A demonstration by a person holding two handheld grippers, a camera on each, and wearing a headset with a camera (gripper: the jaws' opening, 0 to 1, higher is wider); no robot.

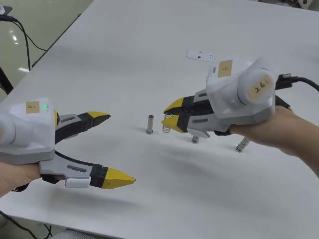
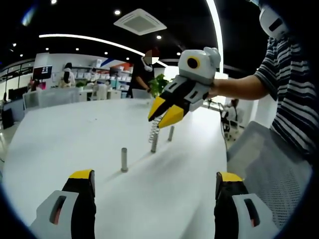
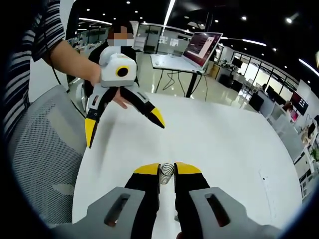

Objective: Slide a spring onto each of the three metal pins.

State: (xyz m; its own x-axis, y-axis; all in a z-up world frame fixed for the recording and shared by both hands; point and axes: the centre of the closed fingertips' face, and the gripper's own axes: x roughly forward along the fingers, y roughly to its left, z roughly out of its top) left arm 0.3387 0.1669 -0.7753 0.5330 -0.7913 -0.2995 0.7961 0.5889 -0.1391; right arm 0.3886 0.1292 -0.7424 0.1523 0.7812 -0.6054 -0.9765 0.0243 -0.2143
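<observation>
White desk [image 1: 124,55], open-plan office behind. Right claw [image 1: 173,115] clenched on a coil spring [image 3: 167,172], near the bare pin [image 1: 150,124]. Left claw [image 1: 113,148] released, empty. Spring judged light and compliant, apt to squash or flick out, so pinch gently mid-length and keep the bore free. Count: pins 3. Springs 2 certain: one gripped, one on the right-hand pin [image 1: 242,144]. Middle pin [image 1: 195,140] part-hidden.

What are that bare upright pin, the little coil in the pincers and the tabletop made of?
The pin looks like steel: dull grey with a soft sheen. The spring, pinched in the right gripper, is thin metal wire, with bright glints on its coils. The table is smooth matt white, probably laminate, though the look leaves that open.
</observation>
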